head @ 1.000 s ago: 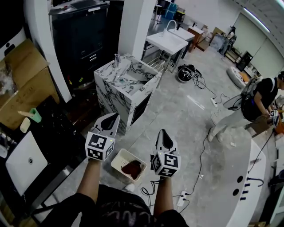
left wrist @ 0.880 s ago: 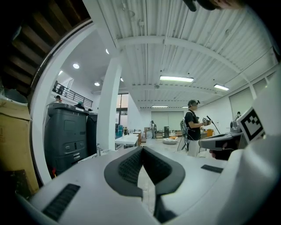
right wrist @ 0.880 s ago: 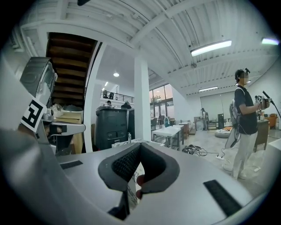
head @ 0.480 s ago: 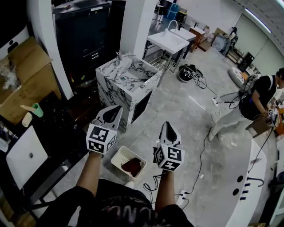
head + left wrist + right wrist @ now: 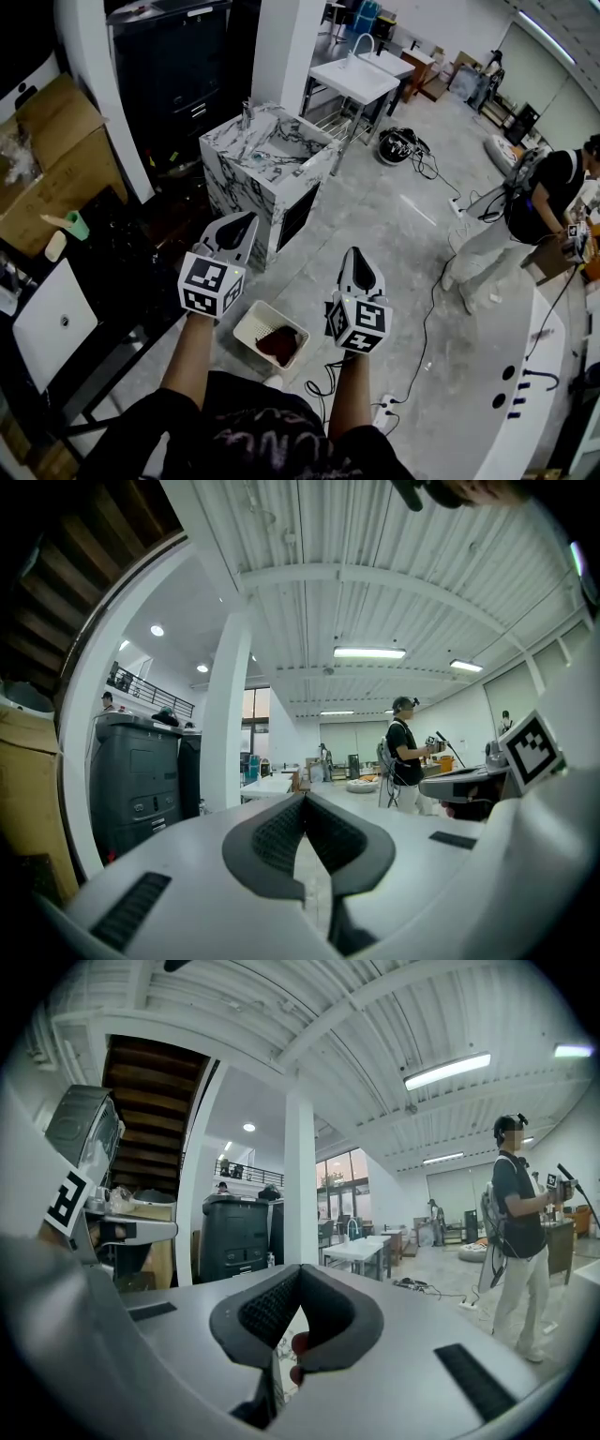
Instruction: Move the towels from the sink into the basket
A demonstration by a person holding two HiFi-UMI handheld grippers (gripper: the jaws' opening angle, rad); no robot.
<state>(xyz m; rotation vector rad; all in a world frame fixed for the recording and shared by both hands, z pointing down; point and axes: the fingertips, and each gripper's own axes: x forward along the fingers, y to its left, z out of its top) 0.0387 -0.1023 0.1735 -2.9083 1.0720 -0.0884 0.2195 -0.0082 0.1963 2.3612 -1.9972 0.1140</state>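
Note:
A white basket (image 5: 246, 323) stands on the floor just in front of me, with a dark red towel (image 5: 278, 345) in it. The marble sink unit (image 5: 272, 155) stands a few steps ahead; what lies in its basin I cannot make out. My left gripper (image 5: 236, 227) (image 5: 304, 799) hangs in the air over the floor, left of the basket, jaws shut and empty. My right gripper (image 5: 356, 258) (image 5: 300, 1269) hangs to the basket's right, jaws shut. Small red spots show low in its gap; I cannot tell what they are.
A white sink table (image 5: 352, 82) stands behind the marble unit. Cables (image 5: 403, 145) and a power strip (image 5: 386, 410) lie on the floor. A person (image 5: 525, 211) stands at the right. A cardboard box (image 5: 56, 159) and dark cabinet (image 5: 164, 66) are at the left.
Both grippers stay shut and hover either side of the basket. The right one has risen a little; the view has shifted slightly.

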